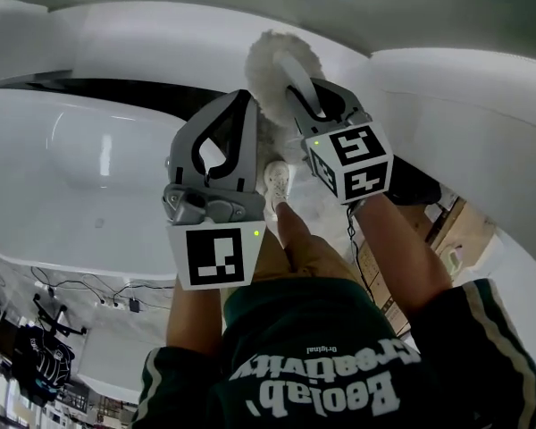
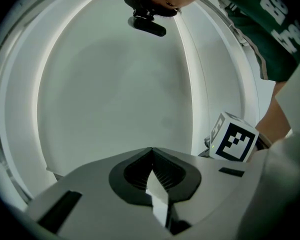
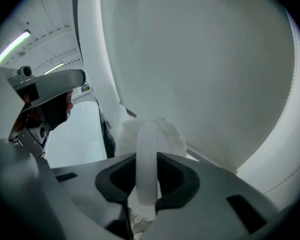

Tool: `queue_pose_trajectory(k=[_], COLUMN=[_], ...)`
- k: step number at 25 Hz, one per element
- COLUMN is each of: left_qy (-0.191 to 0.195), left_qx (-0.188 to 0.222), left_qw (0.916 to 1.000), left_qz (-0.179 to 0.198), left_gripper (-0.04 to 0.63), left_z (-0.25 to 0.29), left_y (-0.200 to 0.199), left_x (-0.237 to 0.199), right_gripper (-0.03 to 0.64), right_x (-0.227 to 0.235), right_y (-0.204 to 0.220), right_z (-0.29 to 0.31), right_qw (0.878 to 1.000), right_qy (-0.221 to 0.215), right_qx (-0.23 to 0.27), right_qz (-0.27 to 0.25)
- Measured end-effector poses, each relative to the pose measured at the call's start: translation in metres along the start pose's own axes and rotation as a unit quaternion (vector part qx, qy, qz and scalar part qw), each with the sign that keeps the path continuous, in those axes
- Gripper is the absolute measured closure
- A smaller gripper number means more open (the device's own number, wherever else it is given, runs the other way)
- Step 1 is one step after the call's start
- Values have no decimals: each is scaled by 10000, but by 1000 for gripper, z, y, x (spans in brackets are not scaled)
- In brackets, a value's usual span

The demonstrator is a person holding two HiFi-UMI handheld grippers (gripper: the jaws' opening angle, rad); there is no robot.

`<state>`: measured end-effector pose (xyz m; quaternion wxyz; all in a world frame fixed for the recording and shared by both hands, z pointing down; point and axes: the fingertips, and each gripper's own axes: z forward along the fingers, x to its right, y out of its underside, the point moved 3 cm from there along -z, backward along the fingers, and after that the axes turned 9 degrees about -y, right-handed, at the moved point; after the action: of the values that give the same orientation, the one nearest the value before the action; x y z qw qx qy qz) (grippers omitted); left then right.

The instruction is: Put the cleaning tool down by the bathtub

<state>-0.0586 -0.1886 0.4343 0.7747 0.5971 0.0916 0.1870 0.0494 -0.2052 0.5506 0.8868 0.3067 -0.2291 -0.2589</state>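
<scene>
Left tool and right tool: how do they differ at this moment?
The left tool has its jaws shut together with nothing between them; the right tool is clamped on the white handle of the fluffy duster. In the head view the right tool sits farther up the frame than the left tool. Both are the same grey build.

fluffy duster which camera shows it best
The head view: the duster shows with most of its fluffy head and its handle running into the right gripper. The right gripper view shows the handle clamped between the jaws, the head partly hidden behind them. The left gripper view shows none of it.
</scene>
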Motion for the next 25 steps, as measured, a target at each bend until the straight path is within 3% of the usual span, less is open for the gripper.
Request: queue_pose_trajectory(k=[5, 18, 25], left_qy=[-33, 16, -5], left_qx=[-191, -633, -678], left_qw=[9997, 9970, 9962], left_qz=[-157, -439, -546], left_gripper=[586, 586, 586], left_z=[15, 15, 13], left_y=[31, 92, 94], left_x=[-33, -76, -81], right_gripper=[523, 522, 522], right_x=[7, 13, 13], right_y=[4, 25, 34], right_z=[61, 152, 170], right_qw=[9993, 9953, 9941], right_qy=[-61, -37, -75], right_qx=[-354, -961, -1079], right_qz=[-66, -88, -12])
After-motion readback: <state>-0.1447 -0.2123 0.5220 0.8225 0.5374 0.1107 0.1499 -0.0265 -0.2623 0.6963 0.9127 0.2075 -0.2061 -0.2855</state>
